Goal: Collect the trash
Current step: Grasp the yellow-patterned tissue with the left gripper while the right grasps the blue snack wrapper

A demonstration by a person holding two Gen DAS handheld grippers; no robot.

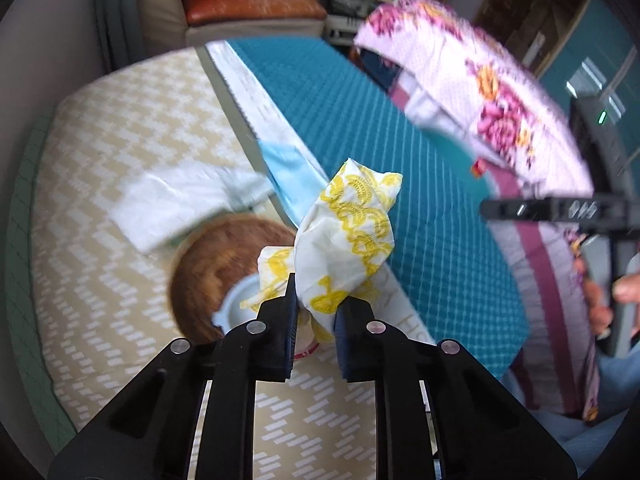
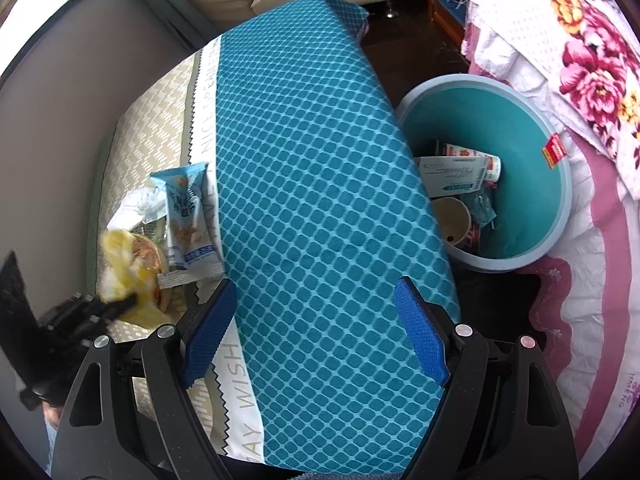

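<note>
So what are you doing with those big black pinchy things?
A person is tidying rubbish off a bed, holding a gripper in each hand. The left gripper is shut on a crumpled yellow-and-white napkin and holds it above the other litter: a blue snack wrapper, a white tissue and a round brown container. The right gripper is open and empty over the teal blanket. A teal bin on the floor already holds a cup and packets.

We see a bed with a beige patterned mat; on it lie a teal quilted cover, a blue snack wrapper, white tissue and a brown-rimmed bowl.
</note>
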